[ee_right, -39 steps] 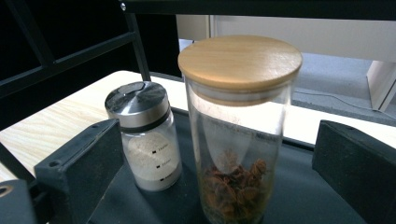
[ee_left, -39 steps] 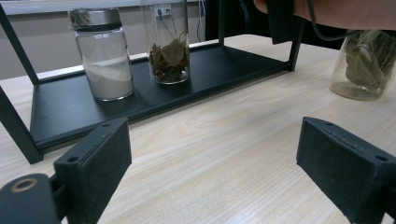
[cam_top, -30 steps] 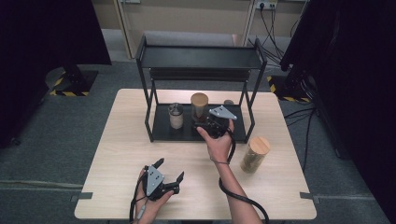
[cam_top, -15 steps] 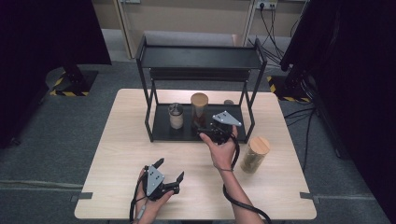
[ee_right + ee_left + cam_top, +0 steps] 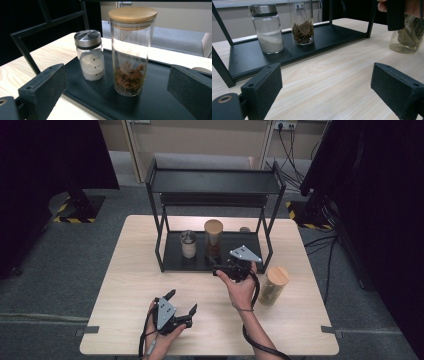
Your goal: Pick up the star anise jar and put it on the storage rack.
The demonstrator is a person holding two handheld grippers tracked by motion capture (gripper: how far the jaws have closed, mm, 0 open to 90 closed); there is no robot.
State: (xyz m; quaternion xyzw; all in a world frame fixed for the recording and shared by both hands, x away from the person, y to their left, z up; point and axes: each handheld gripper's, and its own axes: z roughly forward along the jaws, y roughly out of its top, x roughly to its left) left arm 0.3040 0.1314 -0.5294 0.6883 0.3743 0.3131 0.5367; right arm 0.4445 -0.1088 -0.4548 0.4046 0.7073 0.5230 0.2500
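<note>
Right gripper backs off from the shelf, jaws wide.
Centre them on the tall jar, clear of the shaker; left gripper rests open.

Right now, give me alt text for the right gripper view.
A tall glass jar with a wooden lid, holding star anise, stands between the open right gripper fingers on a black shelf tray. Beside it stands a shorter metal-lidded jar of white powder.

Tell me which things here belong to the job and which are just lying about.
In the job:
right tool, open
tall wooden-lidded jar of star-shaped spice
black shelf

Lying about:
metal-lidded jar of white powder
leaf jar on the table
left tool, open
</note>
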